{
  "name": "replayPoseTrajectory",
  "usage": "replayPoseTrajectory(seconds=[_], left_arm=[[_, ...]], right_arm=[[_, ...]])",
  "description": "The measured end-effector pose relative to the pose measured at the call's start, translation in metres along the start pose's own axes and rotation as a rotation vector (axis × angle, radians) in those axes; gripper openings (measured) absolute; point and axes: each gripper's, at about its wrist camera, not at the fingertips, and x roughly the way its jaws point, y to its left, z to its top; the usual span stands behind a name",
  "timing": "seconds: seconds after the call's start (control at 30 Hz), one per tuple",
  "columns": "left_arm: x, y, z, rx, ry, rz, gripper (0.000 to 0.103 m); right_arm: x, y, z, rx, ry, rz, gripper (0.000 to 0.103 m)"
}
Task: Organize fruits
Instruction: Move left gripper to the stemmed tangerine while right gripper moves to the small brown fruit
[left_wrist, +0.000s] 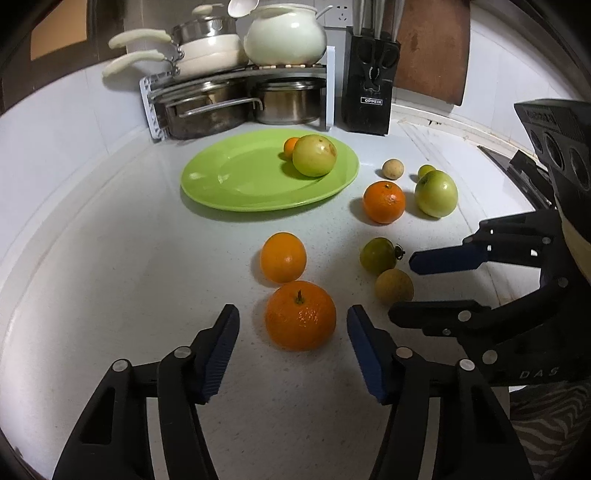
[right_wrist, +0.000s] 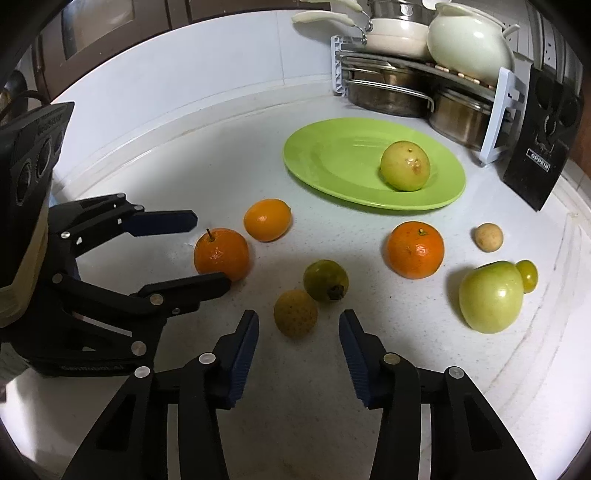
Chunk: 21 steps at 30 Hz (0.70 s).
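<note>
On a white kitchen counter (left_wrist: 110, 258), only two fruits sit on our round green plate (left_wrist: 229, 177); eight wait loose. Our left gripper (left_wrist: 293, 325) straddles a stemmed orange mandarin (left_wrist: 300, 314), our right gripper (right_wrist: 298, 325) a rough brownish-yellow fruit (right_wrist: 295, 313), jaws apart, neither gripping.

A stemmed mandarin (left_wrist: 300, 315) sat upright on the counter between the open fingers of the left gripper (left_wrist: 293, 345), untouched, with a smooth orange (left_wrist: 283, 257) just beyond it. A brownish, rough-skinned fruit (right_wrist: 295, 313) lay between the tips of the right gripper (right_wrist: 298, 341), a dark green fruit (right_wrist: 325, 280) touching its far side. Farther out lay another mandarin (right_wrist: 415, 249), a pale green apple (right_wrist: 491, 296) and a tan ball-shaped fruit (right_wrist: 488, 237). A yellow-green apple (right_wrist: 405, 166) rested on the green plate (right_wrist: 332, 162).
</note>
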Motion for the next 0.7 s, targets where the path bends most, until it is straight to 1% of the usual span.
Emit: replayPoseTrajectory(seconds=[0.27, 0.37, 0.43, 0.5, 0.7], left_arm=[[0.0076, 0.0024, 0.0018, -0.047, 0.011, -0.029, 0.049], [0.0096, 0.0029, 0.0031, -0.064, 0.018, -0.044, 0.044], [0.0100, 0.0023, 0.0031, -0.066, 0.019, -0.038, 0.042], [0.0093, 0.0023, 0.0025, -0.069, 0.019, -0.036, 0.042], [0.0045, 0.0006, 0.0022, -0.084, 0.015, -0.028, 0.041]], right_arm=[[0.0066, -0.0007, 0.0020, 0.008, -0.005, 0.015, 0.039], [0.0086, -0.0012, 0.0024, 0.010, -0.002, 0.024, 0.033], [0.0091, -0.0010, 0.0020, 0.009, 0.001, 0.027, 0.029], [0.0096, -0.0011, 0.0020, 0.007, 0.000, 0.027, 0.027], [0.0059, 0.0000, 0.0008, 0.000, -0.013, 0.032, 0.027]])
